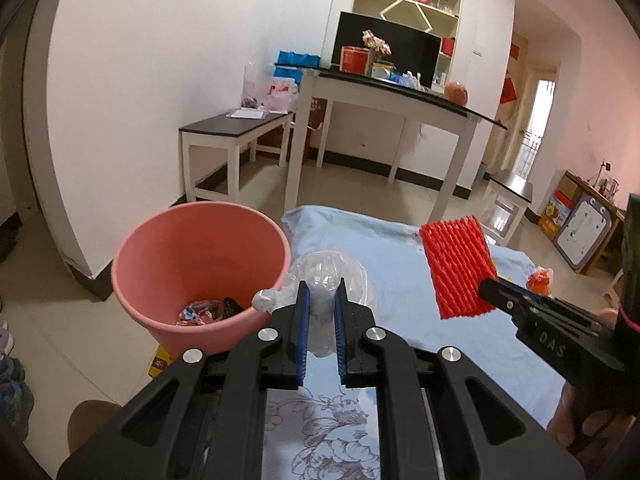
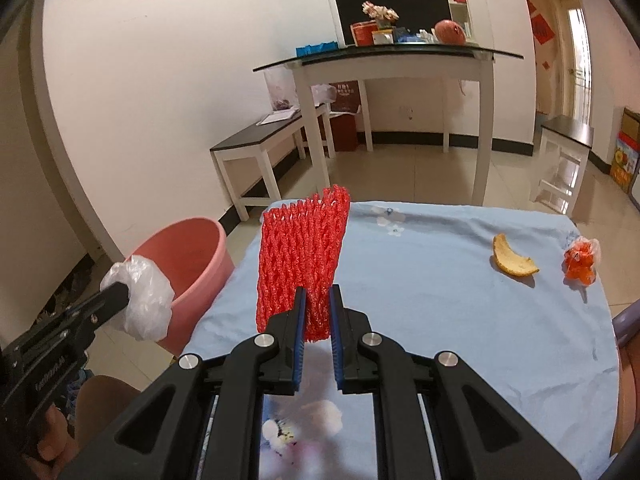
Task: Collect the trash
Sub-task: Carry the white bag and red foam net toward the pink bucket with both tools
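Observation:
My left gripper (image 1: 322, 292) is shut on a crumpled clear plastic bag (image 1: 326, 270) and holds it above the table's left edge, beside the rim of the pink bucket (image 1: 160, 248). The bucket stands on the floor with some wrappers (image 1: 204, 312) at its bottom. My right gripper (image 2: 318, 300) is shut on a red foam fruit net (image 2: 300, 256) and holds it upright above the blue tablecloth (image 2: 440, 280). The net (image 1: 458, 266) and right gripper (image 1: 494, 286) also show in the left wrist view. A piece of orange peel (image 2: 512, 262) and an orange-filled small plastic bag (image 2: 582, 264) lie on the cloth at the far right.
A white table with a black top (image 2: 400, 60) carrying boxes and flowers stands behind. A low bench (image 2: 260, 140) stands at the left wall, a small stool (image 2: 566, 140) at the right. A brown stool (image 2: 108, 396) stands near the bucket (image 2: 188, 256).

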`<state>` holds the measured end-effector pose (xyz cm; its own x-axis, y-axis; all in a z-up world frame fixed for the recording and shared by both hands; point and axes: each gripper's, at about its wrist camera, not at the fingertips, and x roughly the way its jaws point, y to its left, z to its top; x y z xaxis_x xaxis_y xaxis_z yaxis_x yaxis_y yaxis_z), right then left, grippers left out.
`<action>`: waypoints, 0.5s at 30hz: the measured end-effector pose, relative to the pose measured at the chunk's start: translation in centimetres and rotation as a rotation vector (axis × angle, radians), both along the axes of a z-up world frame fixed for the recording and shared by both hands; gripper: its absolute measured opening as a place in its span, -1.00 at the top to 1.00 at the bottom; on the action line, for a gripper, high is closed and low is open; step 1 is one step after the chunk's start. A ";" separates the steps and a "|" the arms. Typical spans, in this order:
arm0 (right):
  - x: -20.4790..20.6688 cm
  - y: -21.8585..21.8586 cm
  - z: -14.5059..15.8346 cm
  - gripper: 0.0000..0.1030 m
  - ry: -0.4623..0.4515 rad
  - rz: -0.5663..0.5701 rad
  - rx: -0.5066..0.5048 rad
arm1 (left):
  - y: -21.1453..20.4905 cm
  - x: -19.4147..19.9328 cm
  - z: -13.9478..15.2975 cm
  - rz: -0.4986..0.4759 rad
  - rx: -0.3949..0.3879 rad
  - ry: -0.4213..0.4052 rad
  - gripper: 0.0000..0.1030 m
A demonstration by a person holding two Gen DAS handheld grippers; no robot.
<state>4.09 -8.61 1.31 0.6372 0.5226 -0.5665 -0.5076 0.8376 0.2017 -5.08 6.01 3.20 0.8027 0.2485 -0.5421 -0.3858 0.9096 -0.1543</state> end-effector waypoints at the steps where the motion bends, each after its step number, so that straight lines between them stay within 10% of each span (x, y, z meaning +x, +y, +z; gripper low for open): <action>1: -0.3 0.1 0.1 0.79 -0.003 0.003 -0.002 | 0.1 -0.2 0.1 0.006 0.003 -0.005 0.78; 15: -2.1 2.9 0.6 0.79 -0.036 0.058 -0.018 | 2.1 -2.4 0.5 0.090 0.025 -0.049 0.78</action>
